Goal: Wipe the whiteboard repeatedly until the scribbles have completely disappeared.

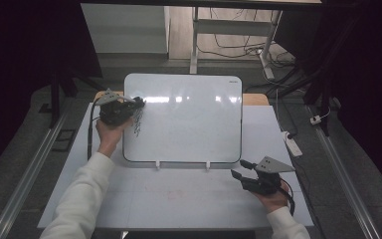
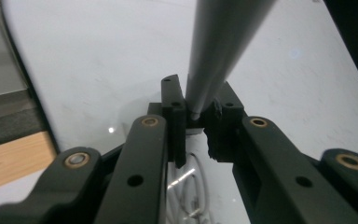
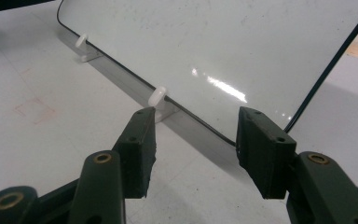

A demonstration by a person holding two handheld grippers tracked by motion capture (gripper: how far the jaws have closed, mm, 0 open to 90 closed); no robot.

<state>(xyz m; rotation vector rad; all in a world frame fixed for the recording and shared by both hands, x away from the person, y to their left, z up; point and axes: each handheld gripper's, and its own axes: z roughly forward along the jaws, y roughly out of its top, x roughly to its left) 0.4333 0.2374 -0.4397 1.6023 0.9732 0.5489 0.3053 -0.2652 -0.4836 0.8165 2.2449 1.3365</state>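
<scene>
A white whiteboard [image 1: 184,119] leans on two small white stands [image 1: 157,164] on the table. My left gripper [image 1: 138,103] is at the board's upper left, shut on a grey marker [image 2: 223,42] whose barrel runs up from between the jaws [image 2: 196,100] over the board [image 2: 98,60]. Dark scribbles [image 1: 138,122] mark the board just below that gripper. My right gripper [image 1: 238,169] rests near the board's front right corner, open with nothing between its fingers [image 3: 193,126]. Ahead of it are the board's lower edge [image 3: 205,42] and one white stand [image 3: 157,96].
The white table top [image 1: 179,199] stretches in front of the board. A white power strip [image 1: 292,143] lies at the table's right edge. A desk frame with cables [image 1: 238,47] stands behind the table. Wood [image 2: 9,158] peeks out beside the board.
</scene>
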